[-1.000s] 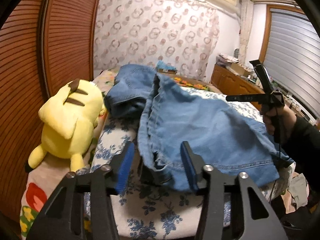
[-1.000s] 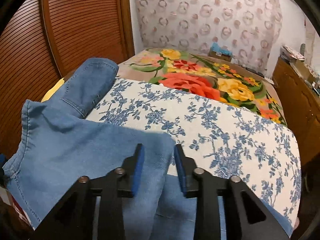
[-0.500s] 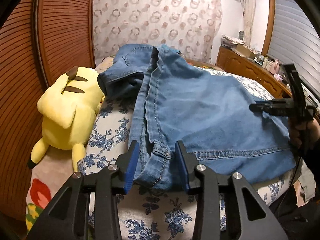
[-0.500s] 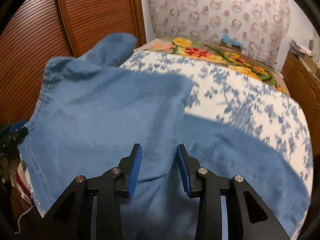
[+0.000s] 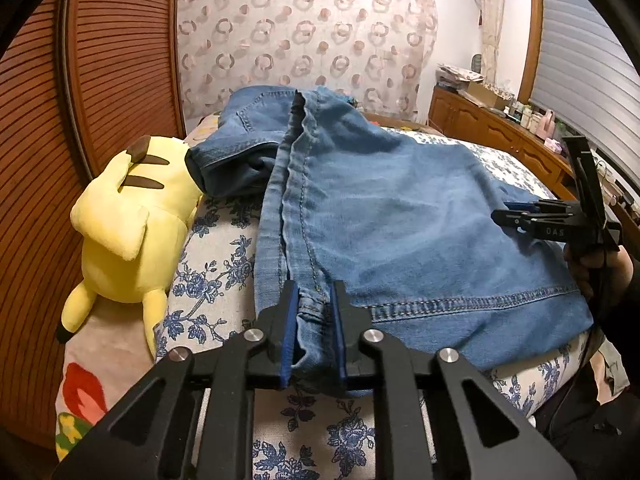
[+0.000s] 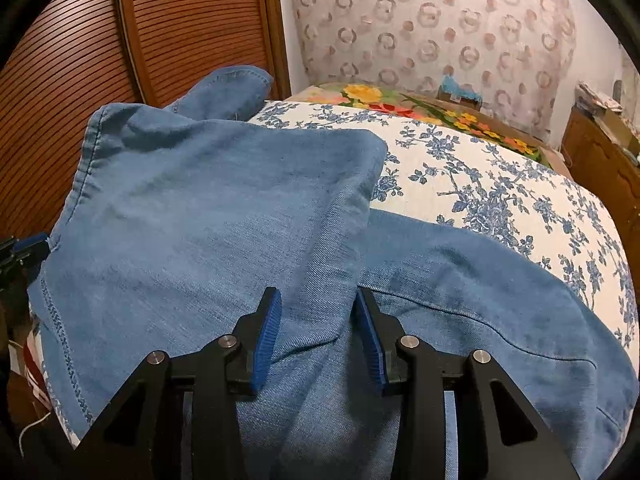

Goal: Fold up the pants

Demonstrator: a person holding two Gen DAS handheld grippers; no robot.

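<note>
Jeans [image 5: 400,216] lie on the bed [image 6: 500,184]; my left gripper [image 5: 314,312], just closing, pinches the hem seam. Right gripper [image 6: 318,332] straddles a fold, half-open. I clamp it before lifting both evenly.

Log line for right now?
left gripper: jaws just closed on jeans hem | right gripper: open over jeans | bed

The jeans [image 6: 208,216] run off the right wrist view's bottom edge; the dresser's [image 5: 500,128] clutter is too small to identify.
</note>
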